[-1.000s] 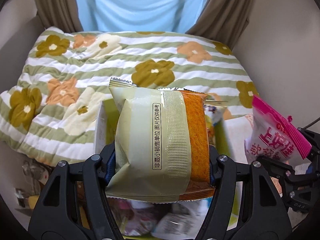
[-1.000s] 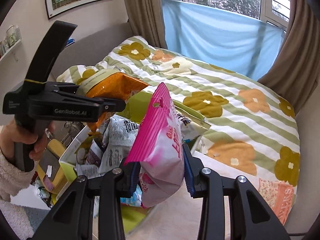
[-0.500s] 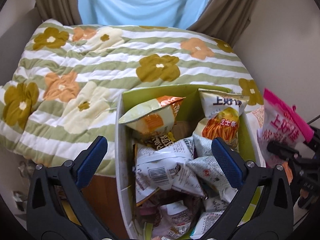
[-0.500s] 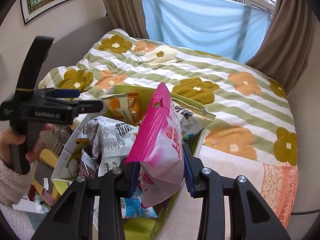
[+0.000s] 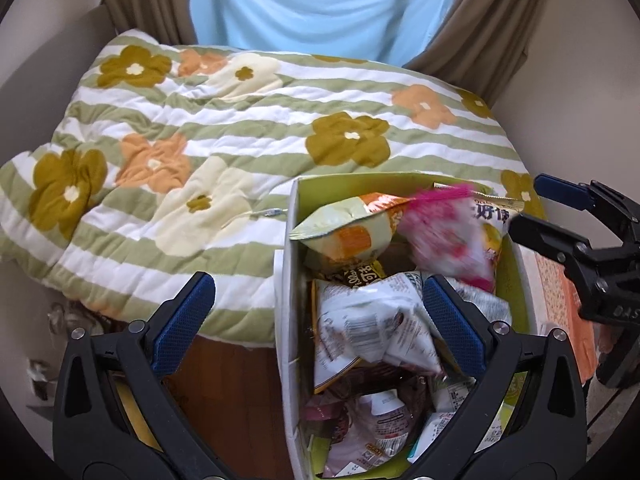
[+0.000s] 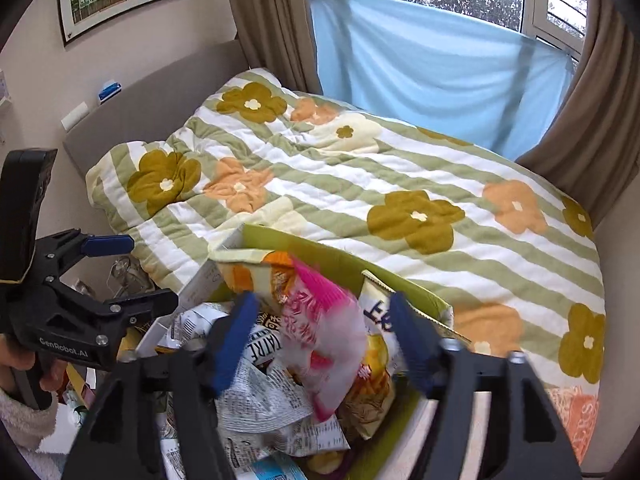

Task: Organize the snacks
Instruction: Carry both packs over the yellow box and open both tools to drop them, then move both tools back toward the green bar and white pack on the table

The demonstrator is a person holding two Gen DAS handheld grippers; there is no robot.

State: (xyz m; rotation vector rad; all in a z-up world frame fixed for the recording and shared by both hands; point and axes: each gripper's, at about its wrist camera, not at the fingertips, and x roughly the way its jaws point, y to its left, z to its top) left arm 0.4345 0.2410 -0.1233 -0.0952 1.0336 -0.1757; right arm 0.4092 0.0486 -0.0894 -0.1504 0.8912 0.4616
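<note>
A green-lined box point(image 5: 286, 280) point(image 6: 280, 238) packed with several snack bags stands against the bed. My left gripper point(image 5: 316, 300) hangs wide open over the box's left wall with nothing between its fingers. It also shows in the right wrist view as the left gripper point(image 6: 140, 272), held by a hand point(image 6: 24, 368). A pale green and orange bag point(image 5: 348, 232) point(image 6: 248, 268) lies at the box's far end. My right gripper point(image 6: 320, 320) point(image 5: 532, 212) is above the box with its jaws opening. A blurred pink snack bag point(image 6: 320, 344) point(image 5: 444, 236) drops loose between them onto the pile.
A quilt with green stripes and flowers point(image 5: 240, 128) point(image 6: 360, 184) covers the bed behind the box. A grey headboard point(image 6: 160, 96) is at the left, and curtains point(image 6: 440, 64) hang at the far end. An orange patterned cloth point(image 5: 560, 292) lies right of the box.
My left gripper let go of the pale green and orange bag, which now lies in the box, and it opened wide. My right gripper moved over the box and released the pink bag.
</note>
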